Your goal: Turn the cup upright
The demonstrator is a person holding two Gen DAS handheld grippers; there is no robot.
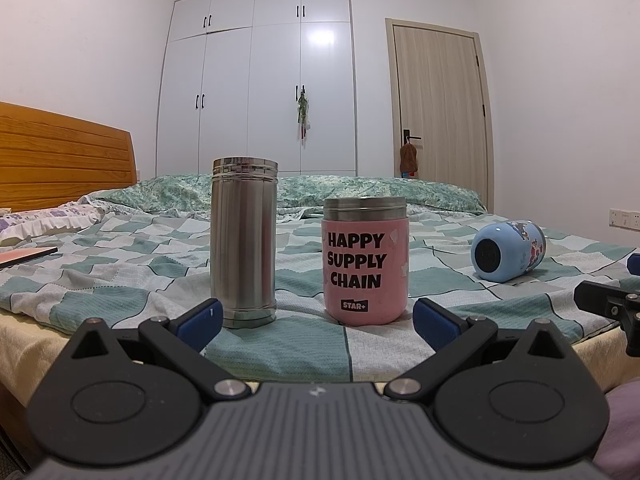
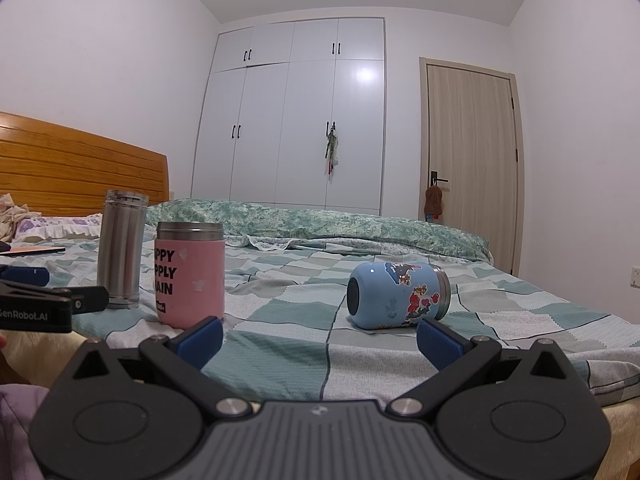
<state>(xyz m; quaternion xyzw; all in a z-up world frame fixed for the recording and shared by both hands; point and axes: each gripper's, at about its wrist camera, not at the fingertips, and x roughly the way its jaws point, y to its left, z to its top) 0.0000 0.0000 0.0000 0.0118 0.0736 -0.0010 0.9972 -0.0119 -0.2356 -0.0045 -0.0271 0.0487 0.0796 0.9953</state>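
A light blue cup with cartoon stickers lies on its side on the checked bedspread, its base facing me; it also shows at the right of the left wrist view. My right gripper is open and empty, just in front of the cup, apart from it. My left gripper is open and empty, in front of a tall steel flask and a pink cup lettered "HAPPY SUPPLY CHAIN"; both stand upright. The flask and pink cup show at the left of the right wrist view.
The bed's checked cover runs to a front edge near both grippers. A folded green quilt lies behind. A wooden headboard and pillows are left. A book lies at far left. Wardrobe and door stand behind.
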